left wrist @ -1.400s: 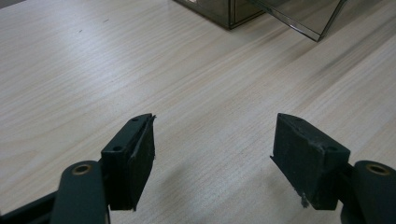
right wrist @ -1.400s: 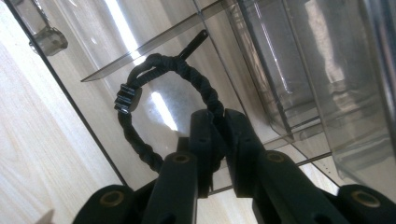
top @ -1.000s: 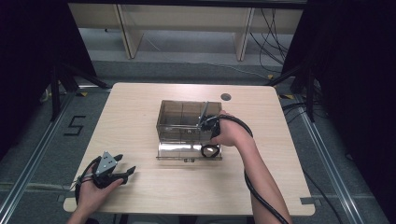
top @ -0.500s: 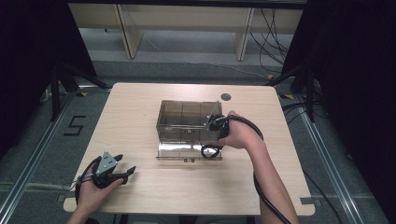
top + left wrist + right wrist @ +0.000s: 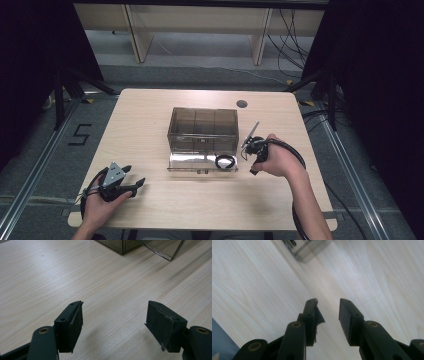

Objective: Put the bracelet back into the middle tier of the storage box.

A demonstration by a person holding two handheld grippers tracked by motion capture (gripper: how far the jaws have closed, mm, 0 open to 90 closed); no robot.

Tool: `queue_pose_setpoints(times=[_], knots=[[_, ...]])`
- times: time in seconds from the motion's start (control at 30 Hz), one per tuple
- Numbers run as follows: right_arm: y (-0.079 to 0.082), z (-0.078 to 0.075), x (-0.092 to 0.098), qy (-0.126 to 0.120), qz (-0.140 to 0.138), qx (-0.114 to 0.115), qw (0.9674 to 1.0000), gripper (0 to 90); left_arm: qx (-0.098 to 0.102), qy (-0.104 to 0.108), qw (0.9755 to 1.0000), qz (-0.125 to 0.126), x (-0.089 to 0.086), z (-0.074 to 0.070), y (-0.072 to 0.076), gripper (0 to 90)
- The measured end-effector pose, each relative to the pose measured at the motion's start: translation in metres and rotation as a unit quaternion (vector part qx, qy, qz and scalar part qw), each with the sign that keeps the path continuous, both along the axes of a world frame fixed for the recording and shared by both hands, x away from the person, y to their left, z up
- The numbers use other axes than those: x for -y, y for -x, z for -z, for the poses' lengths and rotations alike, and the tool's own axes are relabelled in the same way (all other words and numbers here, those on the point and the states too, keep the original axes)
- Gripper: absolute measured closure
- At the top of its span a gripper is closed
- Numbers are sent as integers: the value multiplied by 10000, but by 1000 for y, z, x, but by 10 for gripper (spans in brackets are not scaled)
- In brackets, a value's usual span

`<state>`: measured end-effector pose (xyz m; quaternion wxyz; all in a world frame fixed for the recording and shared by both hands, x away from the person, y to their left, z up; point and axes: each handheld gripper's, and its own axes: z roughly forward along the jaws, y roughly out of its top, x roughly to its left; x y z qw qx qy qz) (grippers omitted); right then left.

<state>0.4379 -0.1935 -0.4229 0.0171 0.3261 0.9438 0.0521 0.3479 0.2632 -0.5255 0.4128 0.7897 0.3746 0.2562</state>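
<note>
- We hold our right claw [image 5: 251,150] low, just right of the black ring [image 5: 225,161]; its jaws have just been opening, empty.
- Our left claw [image 5: 131,182] rests near-left on the surface [image 5: 150,115], jaws apart.

I saw the black ring [image 5: 225,161] lying flat on the lowered clear flap [image 5: 190,161] of the smoky brown box [image 5: 202,129], open side up. It sat just to the left of my right gripper [image 5: 250,150], near it but apart from it. The box stood upright behind the ring, its front open, well apart from my left gripper [image 5: 134,184].
</note>
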Motion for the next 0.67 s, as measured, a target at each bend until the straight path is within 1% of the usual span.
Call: queue_pose_setpoints(times=[0.03, 0.07, 0.1, 0.13, 0.17, 0.2, 0.23, 0.27, 0.3, 0.33, 0.37, 0.4, 0.43, 0.5, 0.53, 0.57, 0.63, 0.67], knots=[[5, 4, 8, 72, 15, 2, 10000, 671, -3, 9, 10000, -10, 0, 0, 0, 294], [9, 7, 10, 6, 140, -33, 9999, 669, -5, 29, 10000, -20, 0, 0, 0, 294], [9, 7, 10, 6, 140, -33, 9999, 669, -5, 29, 10000, -20, 0, 0, 0, 294], [12, 12, 18, -28, 128, -43, 9999, 665, -16, 1, 10000, -28, -1, 0, 0, 294], [12, 12, 18, -28, 128, -43, 9999, 665, -16, 1, 10000, -28, -1, 0, 0, 294], [18, 16, 23, -44, 275, -64, 9996, 663, -37, 51, 10000, -49, 0, 0, 0, 294], [18, 16, 23, -44, 275, -64, 9996, 663, -36, 37, 10000, -39, 0, 0, 0, 294], [23, 19, 28, -63, 395, -142, 9991, 658, -68, 94, 9999, -64, 1, 1, 0, 294], [25, 20, 30, -65, 418, -158, 9990, 656, -36, 36, 10000, -44, 0, 0, 0, 295], [25, 20, 30, -65, 418, -158, 9990, 656, -36, 36, 10000, -44, 0, 0, 0, 295], [28, 23, 35, -23, 452, -115, 9989, 654, -42, 24, 10000, -39, 0, 0, 0, 295], [29, 23, 39, 21, 399, -111, 9991, 653, -73, 69, 9999, -59, 1, 1, 0, 295], [30, 23, 40, -52, 423, -150, 9990, 652, -78, 61, 9999, -67, 1, 1, 0, 295], [32, 24, 42, -63, 441, -188, 9988, 651, -78, 64, 9999, -69, 1, 1, 0, 296], [35, 26, 44, -6, 552, -199, 9983, 647, -81, 70, 9999, -68, 1, 1, -1, 296], [36, 28, 45, -47, 564, -208, 9982, 646, -84, 69, 9999, -65, 1, 1, -1, 296], [37, 29, 47, -86, 510, -217, 9984, 645, -90, 76, 9999, -64, 1, 1, -1, 296], [38, 30, 47, -99, 496, -235, 9984, 644, -71, 20, 10000, -51, 0, 0, -1, 296]])
